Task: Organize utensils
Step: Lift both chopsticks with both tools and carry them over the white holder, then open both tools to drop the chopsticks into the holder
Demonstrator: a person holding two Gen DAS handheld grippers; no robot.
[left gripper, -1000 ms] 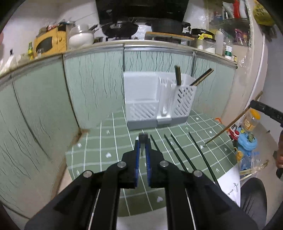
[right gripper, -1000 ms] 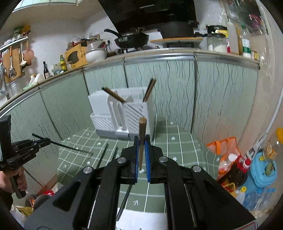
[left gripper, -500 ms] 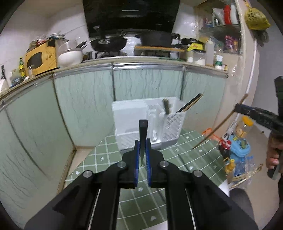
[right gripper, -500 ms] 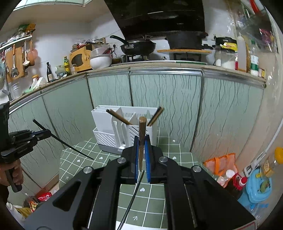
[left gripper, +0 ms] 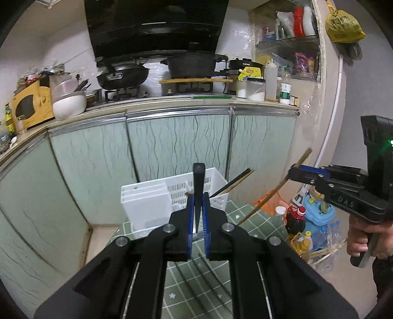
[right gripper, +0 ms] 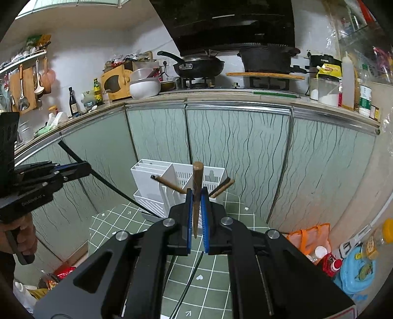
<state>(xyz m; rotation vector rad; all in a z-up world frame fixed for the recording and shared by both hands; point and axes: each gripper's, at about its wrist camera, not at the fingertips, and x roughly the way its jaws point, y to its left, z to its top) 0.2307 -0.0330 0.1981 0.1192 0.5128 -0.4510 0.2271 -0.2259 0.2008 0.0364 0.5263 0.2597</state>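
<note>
Jaws pinch upright black chopstick (left gripper: 198, 186).

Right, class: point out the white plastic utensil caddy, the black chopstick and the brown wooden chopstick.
white plastic utensil caddy (left gripper: 145, 206), left wrist view, solid front wall.
black chopstick (left gripper: 198, 176), left wrist view, thick upper end.
brown wooden chopstick (right gripper: 197, 181), right wrist view, upper shaft.

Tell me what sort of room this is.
A home kitchen, most likely. A frying pan and pot sit on a gas stove under a range hood, ladles hang on the wall, and a white utensil rack stands on a low green table.
</note>
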